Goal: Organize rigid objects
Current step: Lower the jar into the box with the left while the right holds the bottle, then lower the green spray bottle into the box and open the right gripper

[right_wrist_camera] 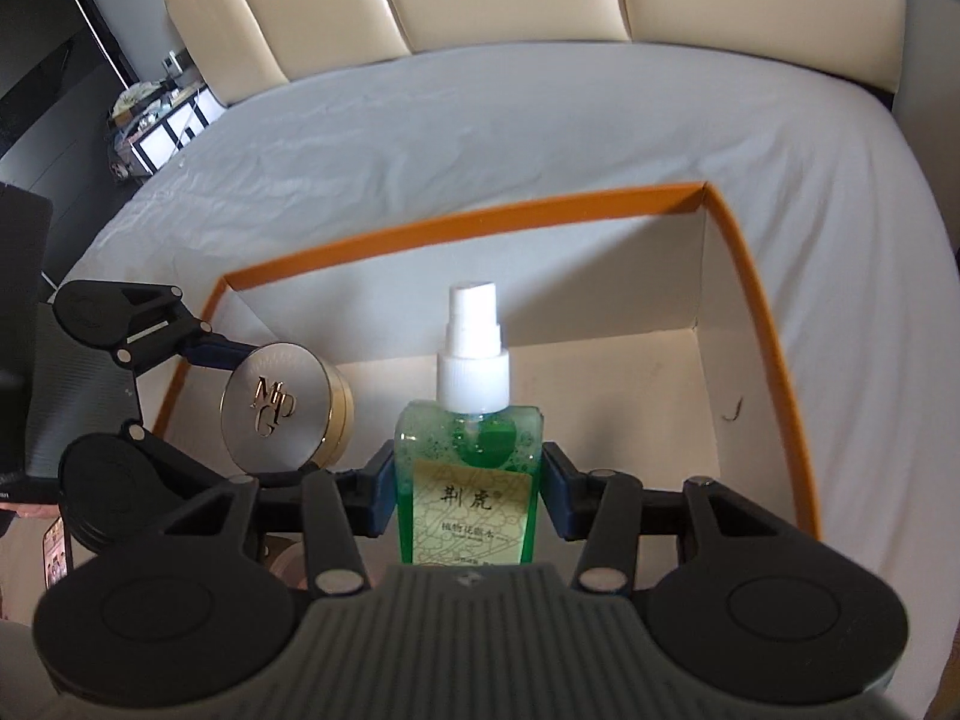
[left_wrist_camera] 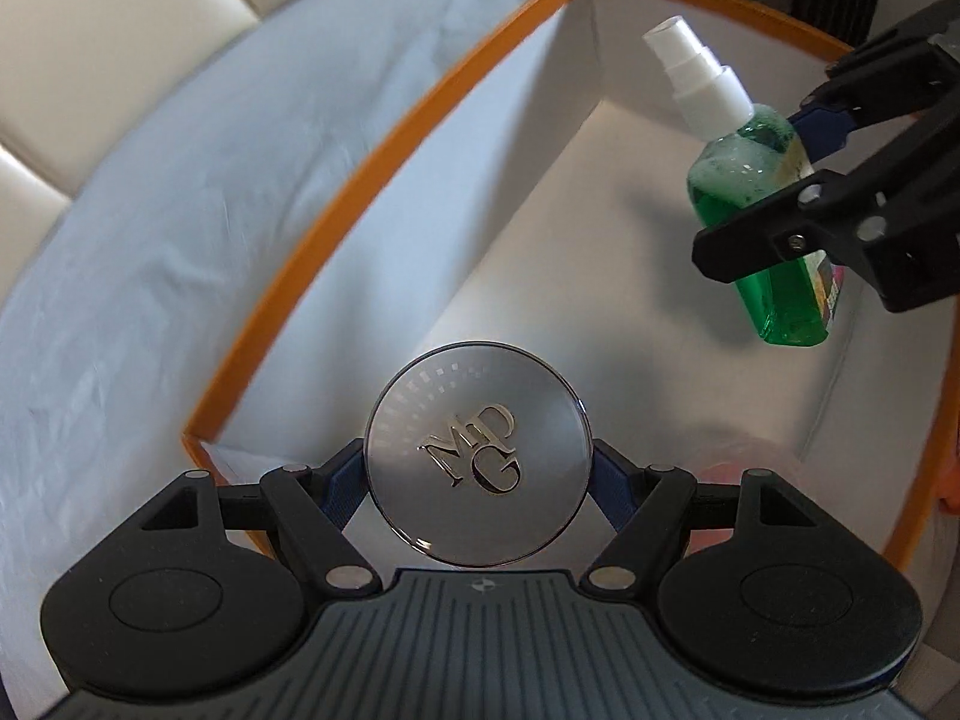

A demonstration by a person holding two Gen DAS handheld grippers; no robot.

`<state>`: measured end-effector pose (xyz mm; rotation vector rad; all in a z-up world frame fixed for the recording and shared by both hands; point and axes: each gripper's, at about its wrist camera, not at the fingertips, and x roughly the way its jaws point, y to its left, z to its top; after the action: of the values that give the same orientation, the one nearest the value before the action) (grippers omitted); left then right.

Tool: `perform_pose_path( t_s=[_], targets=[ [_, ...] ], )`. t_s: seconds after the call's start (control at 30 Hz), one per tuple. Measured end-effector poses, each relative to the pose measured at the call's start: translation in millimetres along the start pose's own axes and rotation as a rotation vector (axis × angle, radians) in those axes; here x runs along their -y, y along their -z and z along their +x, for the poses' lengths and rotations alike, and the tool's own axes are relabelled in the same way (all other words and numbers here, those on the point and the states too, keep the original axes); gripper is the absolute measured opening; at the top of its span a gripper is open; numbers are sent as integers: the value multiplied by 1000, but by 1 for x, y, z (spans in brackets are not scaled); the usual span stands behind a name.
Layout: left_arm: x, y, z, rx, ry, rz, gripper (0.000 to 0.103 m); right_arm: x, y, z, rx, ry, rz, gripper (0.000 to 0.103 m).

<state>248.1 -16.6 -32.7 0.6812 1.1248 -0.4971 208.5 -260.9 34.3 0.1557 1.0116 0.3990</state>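
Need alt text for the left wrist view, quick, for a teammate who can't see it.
The left gripper clamps a round silver compact over an open orange-rimmed box on a white sheet. At upper right, the right gripper holds a green spray bottle above the box.

Green bottle, orange-rimmed box
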Motion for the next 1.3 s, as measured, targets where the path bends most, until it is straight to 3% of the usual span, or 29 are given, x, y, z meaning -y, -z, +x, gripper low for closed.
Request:
perform_pose_path(
  t_s=[0.07,0.3,0.47,0.63,0.73,0.9,1.0,1.17,1.3],
  targets=[
    [-4,-3,11,-87,29,-30,88,1,-3,9,-25,-11,12,48],
    [5,-16,29,-200,-20,3,88,-2,-7,21,-38,-24,11,48],
    [9,-14,26,-178,-4,10,94,-5,-7,22,-47,-6,11,48],
    [1,-4,7,-103,24,-61,94,-11,-9,25,-60,11,13,48],
    [-14,7,-17,23,48,-171,87,-14,-9,25,-62,17,9,48],
    [-48,32,-63,265,24,-524,76,-23,-14,35,-94,18,-7,48],
    [-56,51,-75,358,1,-711,64,-31,-19,43,-107,27,-14,48],
    [-76,75,-65,390,47,-948,43,-56,-34,64,-126,76,-68,48],
    [-81,94,-57,396,140,-1001,35,-78,-39,94,-189,146,-135,48]
  ],
)
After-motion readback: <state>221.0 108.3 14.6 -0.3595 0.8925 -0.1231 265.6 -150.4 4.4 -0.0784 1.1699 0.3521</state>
